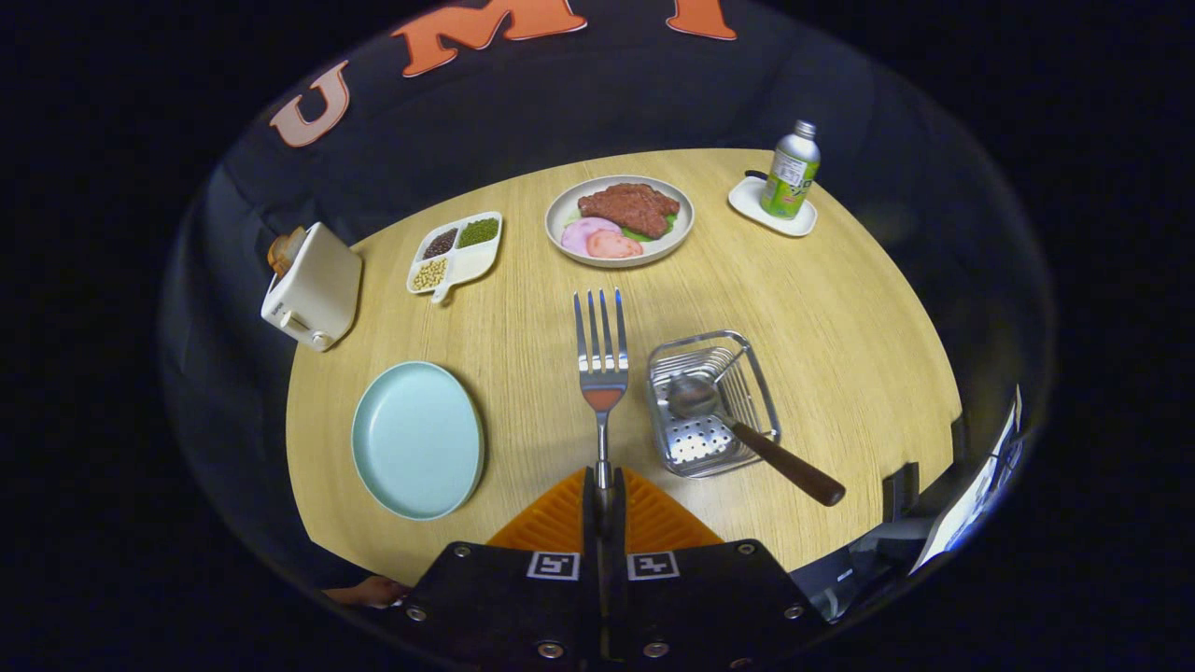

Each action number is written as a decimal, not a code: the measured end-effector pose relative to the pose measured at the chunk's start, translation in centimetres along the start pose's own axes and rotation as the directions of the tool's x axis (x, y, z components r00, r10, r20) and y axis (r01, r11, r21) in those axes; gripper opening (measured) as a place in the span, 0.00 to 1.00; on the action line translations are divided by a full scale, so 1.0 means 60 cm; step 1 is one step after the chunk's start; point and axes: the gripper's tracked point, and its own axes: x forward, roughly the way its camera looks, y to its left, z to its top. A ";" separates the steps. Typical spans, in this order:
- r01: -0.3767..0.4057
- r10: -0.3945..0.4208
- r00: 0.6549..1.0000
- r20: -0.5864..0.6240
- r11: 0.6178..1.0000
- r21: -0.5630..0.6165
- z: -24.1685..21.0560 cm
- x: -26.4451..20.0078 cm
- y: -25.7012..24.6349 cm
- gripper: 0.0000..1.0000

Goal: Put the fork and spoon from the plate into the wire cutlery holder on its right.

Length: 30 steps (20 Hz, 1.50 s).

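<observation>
The gripper [603,485] is closed on the fork [601,359]: both fingers press the fork's handle, with only a narrow slit between them. The fork points straight ahead from the fingertips, tines away from the gripper, held above the table [840,308] between the plate and the holder.

Left of the fingers, the pale blue plate [417,439] sits on the table with nothing on it. Right of the fork, the wire holder [711,401] stands on the table. The spoon [738,429] is already in it: the bowl lies inside the holder, and the brown handle leans out over the near right rim toward the table edge.

Farther left, a white toaster [313,285] stands at the table's edge with toast showing in its slot. Beyond the blue plate, a white divided dish [456,254] holds three kinds of beans or grains in separate compartments. Beyond the fork tines, a round dish [620,221] holds a piece of meat, pink slices and a green leaf. At the far right, a green bottle [791,170] with a silver cap stands upright on a small white tray [771,207].
</observation>
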 end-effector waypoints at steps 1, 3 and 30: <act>0.003 -0.003 1.000 -0.004 1.000 0.008 -0.005 -0.002 -0.010 0.04; 0.013 -0.013 1.000 -0.011 1.000 0.015 -0.013 -0.004 -0.029 0.04; 0.002 0.114 0.824 0.555 0.979 -0.205 0.217 -0.160 -0.015 0.63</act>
